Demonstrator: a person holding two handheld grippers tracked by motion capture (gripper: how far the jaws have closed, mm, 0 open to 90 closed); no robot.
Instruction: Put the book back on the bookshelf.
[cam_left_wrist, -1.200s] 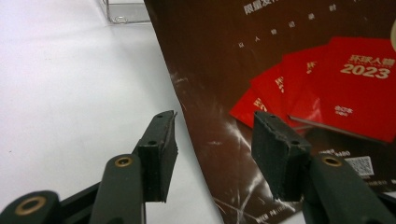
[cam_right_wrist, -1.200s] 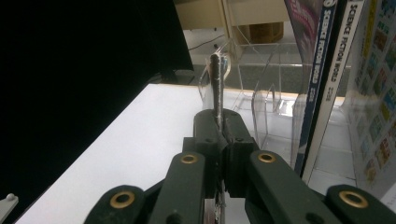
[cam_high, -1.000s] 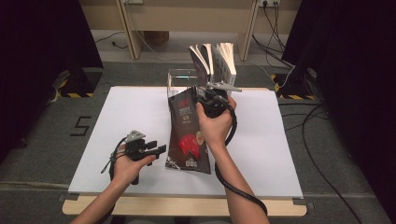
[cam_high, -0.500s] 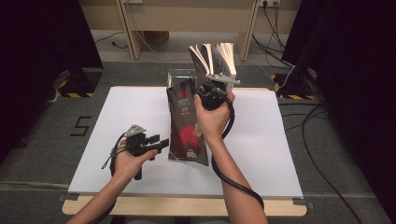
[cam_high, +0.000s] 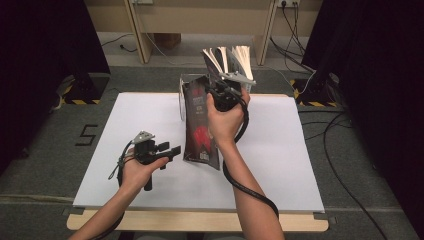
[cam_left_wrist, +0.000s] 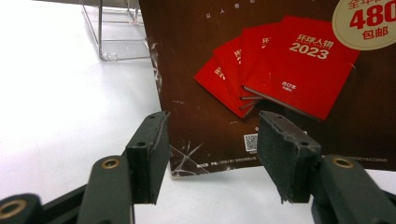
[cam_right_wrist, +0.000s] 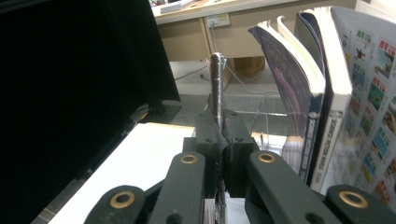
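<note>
On the white tabletop (cam_high: 125, 115) a person works with a tool in each hand. The right tool (cam_high: 223, 92) is raised near the far edge, with the right hand (cam_high: 226, 117) wrapped around its body and a black cable (cam_high: 247, 187) looping down past the forearm. Its jaws are pressed together on the top edge of a dark brown magazine (cam_high: 200, 125), which stands nearly upright, slightly tilted, with its bottom edge near the middle of the tabletop. In the right gripper view the thin edge of the magazine (cam_right_wrist: 216, 88) rises straight up between the closed jaws of the right tool (cam_right_wrist: 219, 140). Just beyond it, at the far edge of the tabletop, a clear plastic stand (cam_high: 186, 82) holds several other magazines (cam_high: 227, 57) upright, their pages fanned open; in the right gripper view those other magazines (cam_right_wrist: 322, 88) fill the right side. The left tool (cam_high: 172, 150) lies low over the tabletop in the left hand (cam_high: 137, 167), pointing toward the lower part of the brown magazine with its jaws apart and holding nothing. In the left gripper view the left tool (cam_left_wrist: 212, 149) faces the magazine (cam_left_wrist: 280, 84) cover, which shows red booklets marked 2023 and a small code near its bottom edge, while the clear plastic stand (cam_left_wrist: 112, 32) sits farther back on the left.
</note>
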